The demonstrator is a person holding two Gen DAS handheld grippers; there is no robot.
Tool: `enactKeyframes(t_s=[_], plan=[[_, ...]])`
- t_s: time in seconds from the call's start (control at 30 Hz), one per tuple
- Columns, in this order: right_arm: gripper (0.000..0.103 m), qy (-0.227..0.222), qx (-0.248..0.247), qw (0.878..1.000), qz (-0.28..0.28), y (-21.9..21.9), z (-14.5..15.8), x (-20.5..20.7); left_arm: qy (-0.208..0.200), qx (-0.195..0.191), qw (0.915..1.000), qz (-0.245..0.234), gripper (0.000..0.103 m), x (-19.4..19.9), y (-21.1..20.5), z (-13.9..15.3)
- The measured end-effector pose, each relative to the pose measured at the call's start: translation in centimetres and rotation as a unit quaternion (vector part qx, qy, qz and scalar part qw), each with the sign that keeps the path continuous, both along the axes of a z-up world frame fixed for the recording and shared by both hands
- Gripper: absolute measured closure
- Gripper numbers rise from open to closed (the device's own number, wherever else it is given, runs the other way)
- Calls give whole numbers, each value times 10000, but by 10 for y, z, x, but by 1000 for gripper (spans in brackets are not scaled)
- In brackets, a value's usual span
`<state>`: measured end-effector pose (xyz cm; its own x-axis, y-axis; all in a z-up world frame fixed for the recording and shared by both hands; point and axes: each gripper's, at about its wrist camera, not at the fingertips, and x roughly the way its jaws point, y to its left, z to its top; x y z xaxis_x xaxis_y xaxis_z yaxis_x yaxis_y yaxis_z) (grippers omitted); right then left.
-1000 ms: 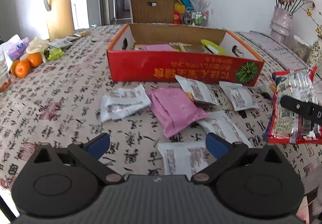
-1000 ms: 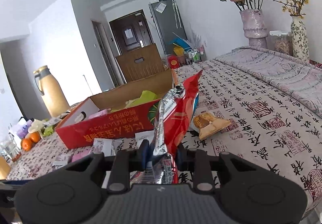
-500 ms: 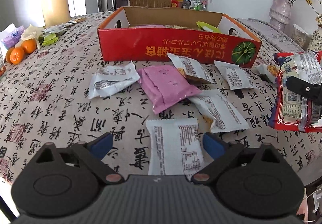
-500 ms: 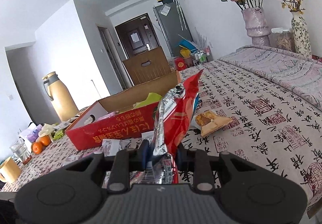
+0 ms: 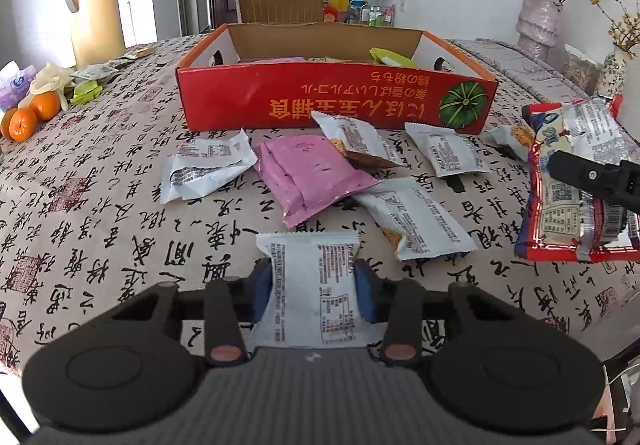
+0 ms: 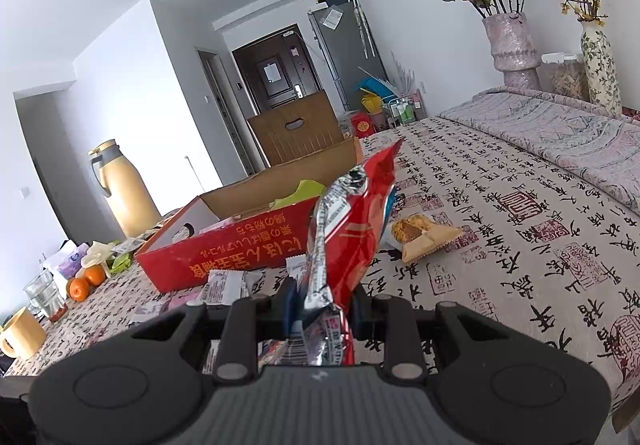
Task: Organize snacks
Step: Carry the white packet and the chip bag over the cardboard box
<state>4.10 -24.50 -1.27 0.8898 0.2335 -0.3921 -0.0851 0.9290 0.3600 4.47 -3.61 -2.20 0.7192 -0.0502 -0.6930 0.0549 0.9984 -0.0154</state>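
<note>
- The red box is sitting open on the table, holding a pink pack and a green pack.
- Just before the box, a pink pouch and several white packets are lying loose.
- The left gripper is clamping a white packet nearest the camera, before the pouch.
- The right gripper is gripping a red bag right of the box.
- Left of the box, a thermos and oranges are standing.
- Right of it, flower vases are lining the wall.
</note>
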Motion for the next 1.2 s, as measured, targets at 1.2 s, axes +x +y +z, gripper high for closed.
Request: enactKeyframes(t_s=[1.2], plan=[[78, -619, -12, 9978, 241, 12, 53, 59, -1182, 104, 9929, -73, 60, 43, -2, 85]])
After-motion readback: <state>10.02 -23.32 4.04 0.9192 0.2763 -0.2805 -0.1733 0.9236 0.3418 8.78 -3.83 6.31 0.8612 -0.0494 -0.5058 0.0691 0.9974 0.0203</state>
